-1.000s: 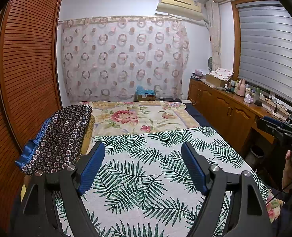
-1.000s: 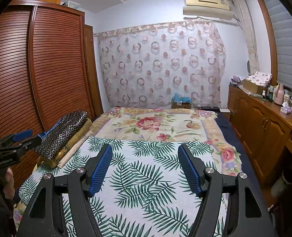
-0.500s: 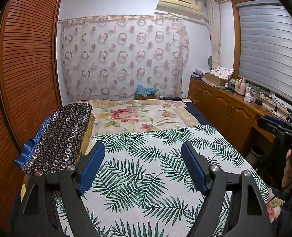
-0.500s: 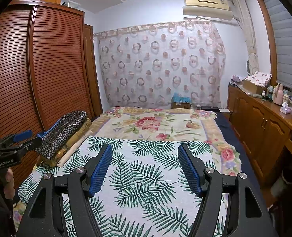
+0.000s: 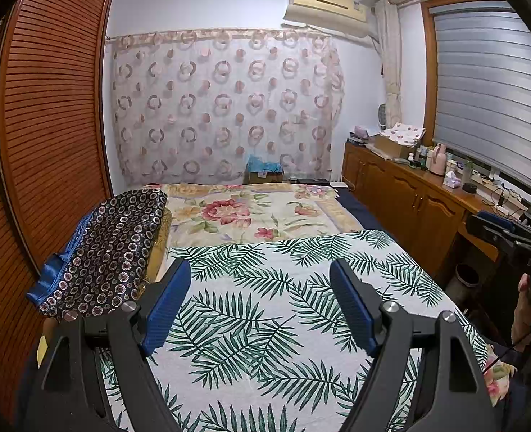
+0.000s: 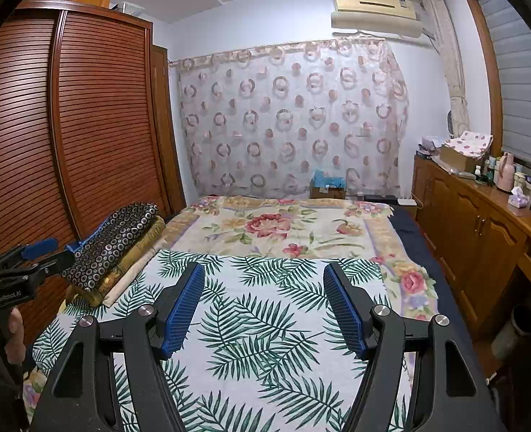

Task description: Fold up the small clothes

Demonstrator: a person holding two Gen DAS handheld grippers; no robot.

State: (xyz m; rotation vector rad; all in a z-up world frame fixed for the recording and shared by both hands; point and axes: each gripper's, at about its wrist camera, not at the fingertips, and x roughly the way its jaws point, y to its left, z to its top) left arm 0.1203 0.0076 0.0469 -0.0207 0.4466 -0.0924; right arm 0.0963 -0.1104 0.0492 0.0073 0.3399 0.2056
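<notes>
Grippers poised over the bed, nothing held
Left gripper (image 5: 258, 309) and right gripper (image 6: 262, 309) gape empty; folded cloths (image 5: 110, 248) at the bed's (image 5: 265, 324) left edge, seemingly set aside.

**Both grippers held wide, nothing between the pads**

The left gripper (image 5: 259, 279) hangs over the bed's near edge, jaws apart and empty. The right gripper (image 6: 263, 282) is likewise parted and empty. A hand (image 6: 12, 334) grips the left one's handle.
</notes>
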